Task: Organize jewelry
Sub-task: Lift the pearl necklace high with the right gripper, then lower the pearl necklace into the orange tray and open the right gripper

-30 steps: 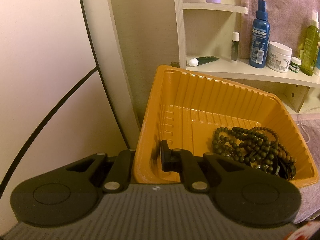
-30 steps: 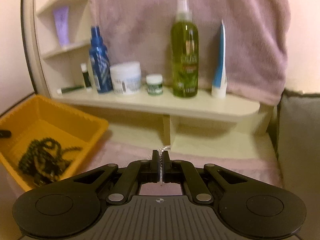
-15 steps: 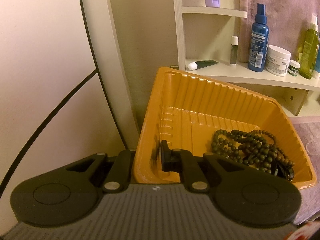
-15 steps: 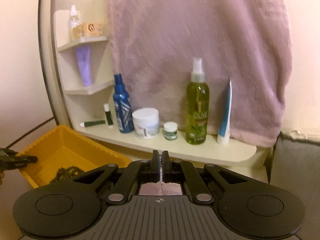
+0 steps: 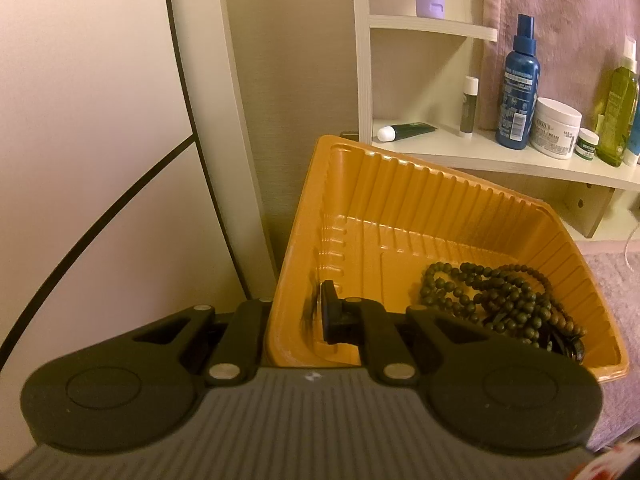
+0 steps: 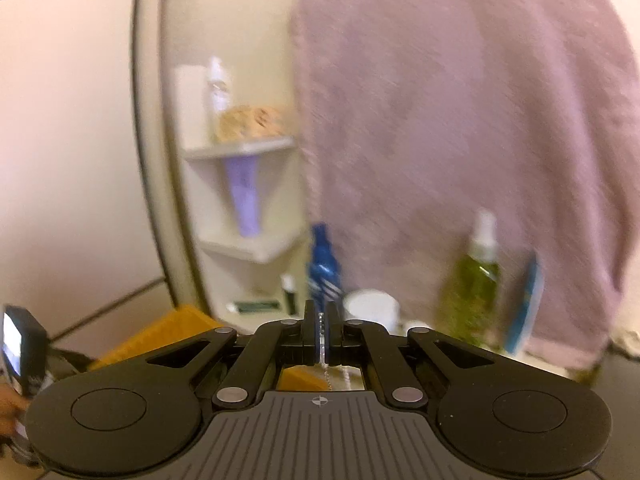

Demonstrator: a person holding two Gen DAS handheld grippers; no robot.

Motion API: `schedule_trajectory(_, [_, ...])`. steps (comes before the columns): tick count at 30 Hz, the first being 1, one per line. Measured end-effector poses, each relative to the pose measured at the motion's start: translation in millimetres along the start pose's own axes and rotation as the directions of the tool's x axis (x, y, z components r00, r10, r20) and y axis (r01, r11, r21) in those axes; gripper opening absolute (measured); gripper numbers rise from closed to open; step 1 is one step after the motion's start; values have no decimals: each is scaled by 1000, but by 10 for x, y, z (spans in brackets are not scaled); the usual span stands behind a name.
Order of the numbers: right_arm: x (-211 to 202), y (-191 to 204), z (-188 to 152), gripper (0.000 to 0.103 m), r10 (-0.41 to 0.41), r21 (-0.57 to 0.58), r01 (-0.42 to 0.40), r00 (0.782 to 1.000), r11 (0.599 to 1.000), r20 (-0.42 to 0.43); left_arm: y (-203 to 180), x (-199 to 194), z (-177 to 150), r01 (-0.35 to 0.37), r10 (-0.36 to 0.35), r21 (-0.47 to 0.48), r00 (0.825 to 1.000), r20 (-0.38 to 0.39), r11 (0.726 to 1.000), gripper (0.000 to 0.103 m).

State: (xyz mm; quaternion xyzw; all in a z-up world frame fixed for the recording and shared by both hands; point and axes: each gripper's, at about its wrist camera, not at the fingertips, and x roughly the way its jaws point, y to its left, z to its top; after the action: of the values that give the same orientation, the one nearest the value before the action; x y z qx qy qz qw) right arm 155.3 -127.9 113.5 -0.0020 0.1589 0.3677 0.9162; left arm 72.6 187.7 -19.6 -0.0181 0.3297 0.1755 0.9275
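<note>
Left jaws (image 5: 316, 312) clamp orange tray (image 5: 400, 200); right jaws (image 6: 323, 334) pinch chain (image 6: 326, 368) (labels unreadable).

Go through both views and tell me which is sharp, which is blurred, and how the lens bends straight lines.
Left wrist view: sharp under warm, dim light; the orange tray and dark bead strands read clearly, and the fisheye bows the black wall line. Right wrist view: motion-smeared throughout; the pink towel and green spray bottle are soft, only the right hand-held gripper stays crisp.
</note>
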Motion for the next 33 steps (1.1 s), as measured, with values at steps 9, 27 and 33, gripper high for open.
schedule_trajectory(9, [335,470,223,2,148,-4,-148,988,989,54,15,6,-3,8,-8,-14,1000,0,1000,9])
schedule_trajectory(27, [1069,687,-760,2,232,83,-217,929,973,-288,25,6,-4,22,-22,-24,1000,0,999,9])
schedule_trajectory(33, [1146,658,-942,2,214,88,-195,914,977,-344,34,17,-7,20,-20,-24,1000,-3,1000,9])
